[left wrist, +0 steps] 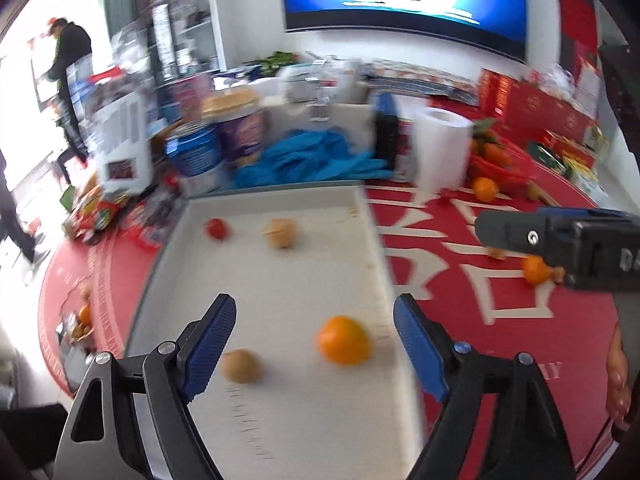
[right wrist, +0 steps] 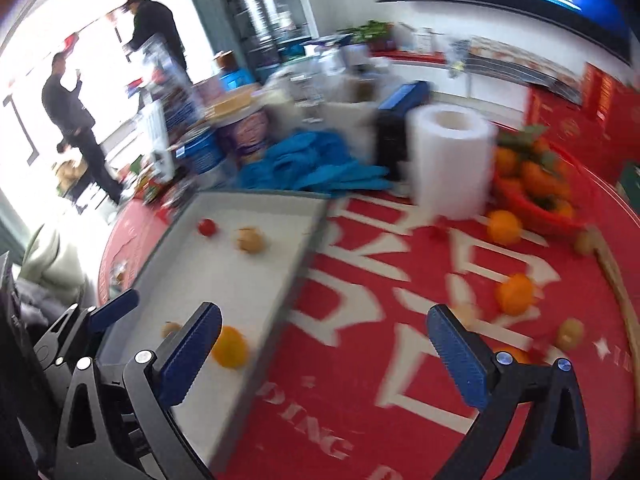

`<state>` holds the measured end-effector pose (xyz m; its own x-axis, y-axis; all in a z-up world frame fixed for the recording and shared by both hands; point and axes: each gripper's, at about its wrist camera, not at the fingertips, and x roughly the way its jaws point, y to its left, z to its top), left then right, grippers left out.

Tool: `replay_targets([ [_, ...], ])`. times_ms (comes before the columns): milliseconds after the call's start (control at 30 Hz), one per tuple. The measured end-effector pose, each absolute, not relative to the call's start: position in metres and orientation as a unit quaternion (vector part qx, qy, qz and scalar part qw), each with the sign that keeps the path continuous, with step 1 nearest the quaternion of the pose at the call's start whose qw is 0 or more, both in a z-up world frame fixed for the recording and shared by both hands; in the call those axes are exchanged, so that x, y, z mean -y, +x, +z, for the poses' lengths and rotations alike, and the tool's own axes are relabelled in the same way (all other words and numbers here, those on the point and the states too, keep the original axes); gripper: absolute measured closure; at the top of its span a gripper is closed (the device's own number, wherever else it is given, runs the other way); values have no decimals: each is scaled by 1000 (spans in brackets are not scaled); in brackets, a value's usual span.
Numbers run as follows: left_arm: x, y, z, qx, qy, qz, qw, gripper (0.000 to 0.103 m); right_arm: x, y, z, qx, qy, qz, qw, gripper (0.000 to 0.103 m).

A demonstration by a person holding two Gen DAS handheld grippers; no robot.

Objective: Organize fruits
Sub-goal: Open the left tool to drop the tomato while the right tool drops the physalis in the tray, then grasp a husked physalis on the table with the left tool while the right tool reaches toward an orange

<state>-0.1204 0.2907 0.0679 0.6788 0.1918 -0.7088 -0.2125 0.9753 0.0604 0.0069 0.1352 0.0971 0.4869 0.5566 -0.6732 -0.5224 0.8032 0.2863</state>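
A white tray (left wrist: pixel 304 420) lies on a red tablecloth. In it are an orange (left wrist: pixel 343 340), a brown fruit (left wrist: pixel 241 366), another brown fruit (left wrist: pixel 281 233) and a small red fruit (left wrist: pixel 217 228). My left gripper (left wrist: pixel 314 344) is open and empty above the tray's near end, the orange between its fingers' line. My right gripper (right wrist: pixel 324 354) is open and empty over the cloth just right of the tray (right wrist: pixel 256 280). Loose oranges (right wrist: pixel 515 294) (right wrist: pixel 504 227) and brown fruits (right wrist: pixel 570 334) lie on the cloth to its right.
A white paper roll (right wrist: pixel 450 160), a red basket of oranges (right wrist: pixel 536 184), blue cloth (right wrist: pixel 312 164) and tubs (left wrist: pixel 240 128) stand behind the tray. Snack packets (left wrist: pixel 96 210) crowd the far left. People stand in the background.
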Motion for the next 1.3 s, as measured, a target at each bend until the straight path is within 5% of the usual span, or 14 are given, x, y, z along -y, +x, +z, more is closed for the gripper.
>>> replay_targets([
  [567,-177,-11,39,-479,-31,6,877,19,57,21,31,-450,60,109,884,0],
  [1133,-169,34,5,-489,-42,39,871,19,61,-1,-4,-441,2,97,892,0],
  [1300,-164,39,6,-494,-28,48,868,30,59,-3,-5,-434,2,97,895,0],
])
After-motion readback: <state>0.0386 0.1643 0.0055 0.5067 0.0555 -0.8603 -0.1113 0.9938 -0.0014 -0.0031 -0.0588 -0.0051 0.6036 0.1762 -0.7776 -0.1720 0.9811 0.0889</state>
